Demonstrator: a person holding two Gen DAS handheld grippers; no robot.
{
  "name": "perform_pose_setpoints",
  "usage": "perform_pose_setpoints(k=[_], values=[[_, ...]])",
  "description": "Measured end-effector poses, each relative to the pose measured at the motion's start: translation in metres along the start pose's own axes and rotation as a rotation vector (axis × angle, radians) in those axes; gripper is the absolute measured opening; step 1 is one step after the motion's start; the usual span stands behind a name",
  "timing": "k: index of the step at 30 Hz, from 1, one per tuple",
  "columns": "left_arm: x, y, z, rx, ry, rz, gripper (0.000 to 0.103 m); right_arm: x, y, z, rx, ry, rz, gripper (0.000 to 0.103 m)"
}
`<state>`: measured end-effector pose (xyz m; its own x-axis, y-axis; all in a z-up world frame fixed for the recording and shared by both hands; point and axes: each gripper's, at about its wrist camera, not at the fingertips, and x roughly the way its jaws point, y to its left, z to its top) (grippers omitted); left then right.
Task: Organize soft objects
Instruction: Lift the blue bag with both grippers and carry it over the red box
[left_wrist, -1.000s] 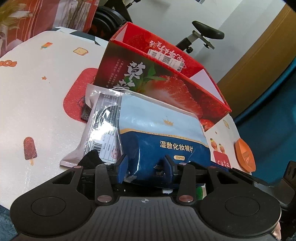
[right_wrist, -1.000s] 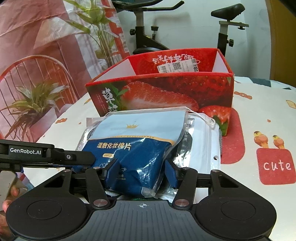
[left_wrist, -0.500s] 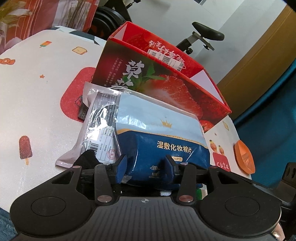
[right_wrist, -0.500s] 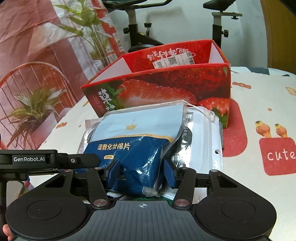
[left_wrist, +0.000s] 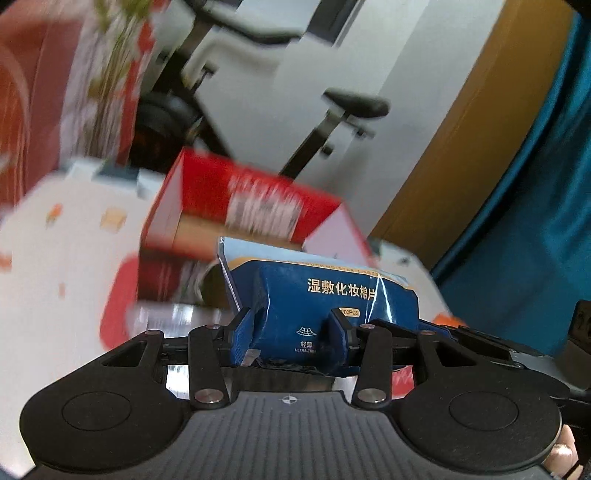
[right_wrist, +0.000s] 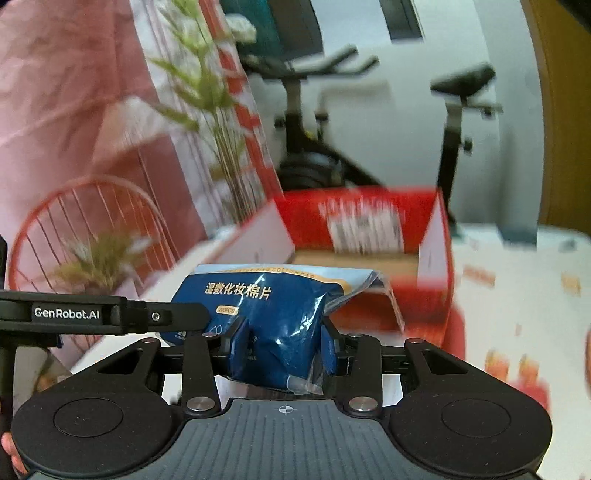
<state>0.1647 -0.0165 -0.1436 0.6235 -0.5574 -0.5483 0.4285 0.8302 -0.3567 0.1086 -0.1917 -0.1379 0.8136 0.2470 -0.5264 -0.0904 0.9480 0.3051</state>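
Between both pairs of tongs we hold one blue cotton-pad pack (left_wrist: 325, 299), lifted clear of the worktop (left_wrist: 70, 236). Our left tongs (left_wrist: 291, 334) are clamped on its near lower end, blue pads pressing the film from either side. Our right tongs (right_wrist: 282, 345) are closing on the pack's other corner, their pads already denting the crinkled plastic. Beyond the pack stands the open red strawberry box (right_wrist: 369, 236), with a brown bottom and a white label on its far wall. Everything behind is blurred; an exercise bike (right_wrist: 454, 110) stands past the worktop.
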Motion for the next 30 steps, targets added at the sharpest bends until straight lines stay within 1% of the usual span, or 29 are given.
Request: perform_pose_setpoints(k=[4, 9, 10, 11, 15, 18, 22, 24, 26, 30], values=[[-0.008, -0.019, 0.037, 0.045, -0.052, 0.003, 0.046, -0.015, -0.003, 0.046, -0.038, -0.08, 0.026, 0.037], [-0.003, -0.033, 0.078, 0.108, -0.112, 0.014, 0.046, -0.018, -0.005, 0.098, -0.106, -0.138, 0.037, 0.037], [0.0, -0.034, 0.086, 0.12, -0.114, 0.009, 0.047, -0.016, -0.006, 0.109, -0.113, -0.148, 0.041, 0.037], [0.005, -0.035, 0.093, 0.132, -0.112, 0.0, 0.05, -0.014, -0.007, 0.118, -0.114, -0.152, 0.043, 0.037], [0.026, -0.028, 0.115, 0.112, -0.111, -0.008, 0.05, 0.003, -0.02, 0.152, -0.087, -0.144, 0.061, 0.037], [0.044, -0.02, 0.125, 0.104, -0.09, 0.009, 0.05, 0.026, -0.03, 0.162, -0.072, -0.133, 0.064, 0.037], [0.071, -0.008, 0.13, 0.095, -0.044, 0.037, 0.05, 0.062, -0.045, 0.162, -0.03, -0.08, 0.06, 0.037], [0.089, 0.003, 0.131, 0.074, 0.001, 0.061, 0.05, 0.079, -0.051, 0.161, -0.021, -0.053, 0.051, 0.037], [0.105, 0.012, 0.131, 0.057, 0.034, 0.068, 0.05, 0.096, -0.057, 0.157, -0.018, -0.021, 0.038, 0.037], [0.136, 0.024, 0.127, 0.055, 0.107, 0.092, 0.05, 0.128, -0.071, 0.15, 0.01, 0.052, 0.018, 0.037]])
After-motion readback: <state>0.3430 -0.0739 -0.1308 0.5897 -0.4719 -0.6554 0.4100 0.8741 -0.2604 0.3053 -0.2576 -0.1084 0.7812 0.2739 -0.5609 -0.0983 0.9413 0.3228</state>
